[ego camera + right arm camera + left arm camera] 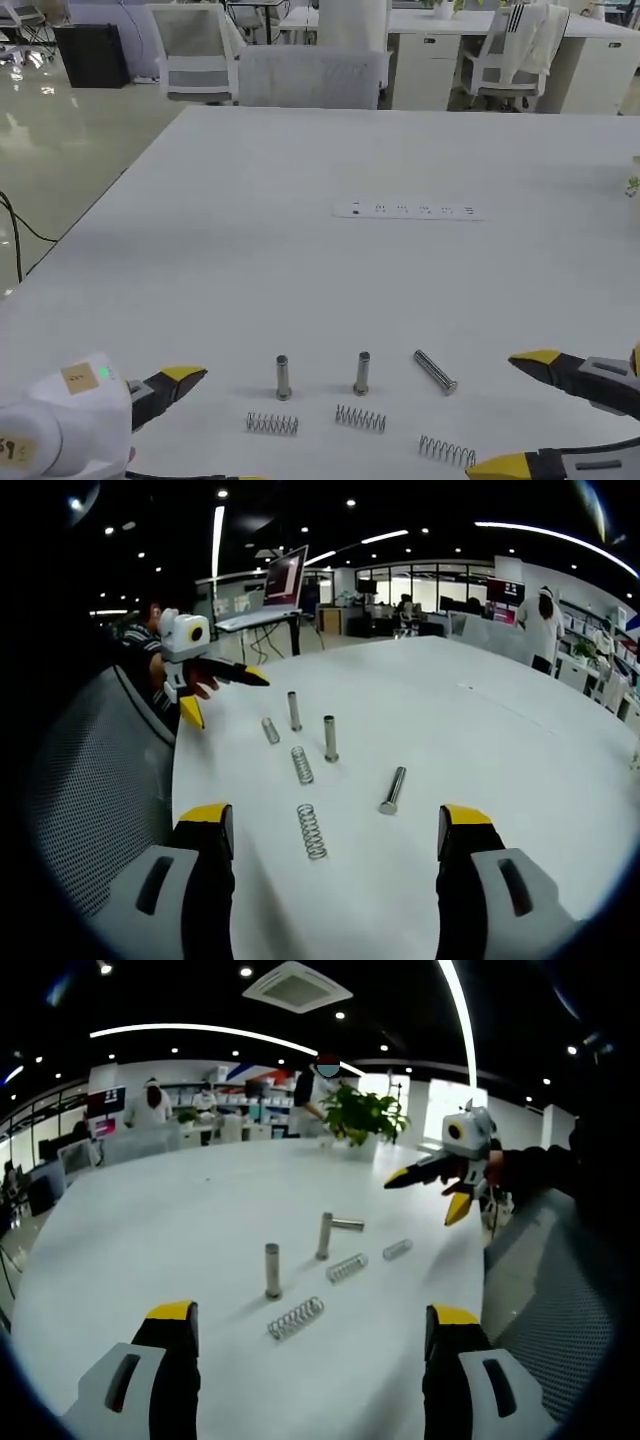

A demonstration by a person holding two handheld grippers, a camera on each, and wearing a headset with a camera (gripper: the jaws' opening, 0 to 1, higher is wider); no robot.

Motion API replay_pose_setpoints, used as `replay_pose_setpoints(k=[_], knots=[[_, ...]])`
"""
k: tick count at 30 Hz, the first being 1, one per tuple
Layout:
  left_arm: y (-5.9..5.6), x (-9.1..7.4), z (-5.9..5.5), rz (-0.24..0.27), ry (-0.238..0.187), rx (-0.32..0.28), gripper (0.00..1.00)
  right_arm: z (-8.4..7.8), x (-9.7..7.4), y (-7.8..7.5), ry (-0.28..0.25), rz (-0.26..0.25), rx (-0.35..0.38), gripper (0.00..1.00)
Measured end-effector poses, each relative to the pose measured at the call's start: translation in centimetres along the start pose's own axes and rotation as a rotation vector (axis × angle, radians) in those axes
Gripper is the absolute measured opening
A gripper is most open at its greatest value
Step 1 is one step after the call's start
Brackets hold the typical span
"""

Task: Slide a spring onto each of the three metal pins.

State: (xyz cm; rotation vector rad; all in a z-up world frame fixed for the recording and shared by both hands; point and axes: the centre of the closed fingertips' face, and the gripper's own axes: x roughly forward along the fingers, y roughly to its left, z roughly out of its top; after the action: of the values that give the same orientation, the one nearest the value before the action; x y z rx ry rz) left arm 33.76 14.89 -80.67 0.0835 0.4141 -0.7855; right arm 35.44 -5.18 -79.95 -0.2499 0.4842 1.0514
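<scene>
On the tabletop [300,200]: three bare pins [283,377], one tipped.
Left hand-held gripper [215,428] and right hand-held gripper [512,412] gape wide; pinch your spring [447,451] mid-coil.

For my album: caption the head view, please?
Three springs lie by three pins, two upright, one fallen; left gripper, right gripper open.

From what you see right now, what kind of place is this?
Most likely an open-plan office. Behind the white table stand mesh office chairs and white desks; the right gripper view shows a monitor, the left one a potted plant.
</scene>
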Motion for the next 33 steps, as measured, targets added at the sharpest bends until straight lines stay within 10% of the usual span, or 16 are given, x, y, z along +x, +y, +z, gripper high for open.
replay_pose_setpoints(k=[33], knots=[[-0.33, 0.48, -0.20, -0.012, 0.000, -0.009, 0.89, -0.21, -0.04, -0.21, 0.024, -0.008, 0.006, 0.78]])
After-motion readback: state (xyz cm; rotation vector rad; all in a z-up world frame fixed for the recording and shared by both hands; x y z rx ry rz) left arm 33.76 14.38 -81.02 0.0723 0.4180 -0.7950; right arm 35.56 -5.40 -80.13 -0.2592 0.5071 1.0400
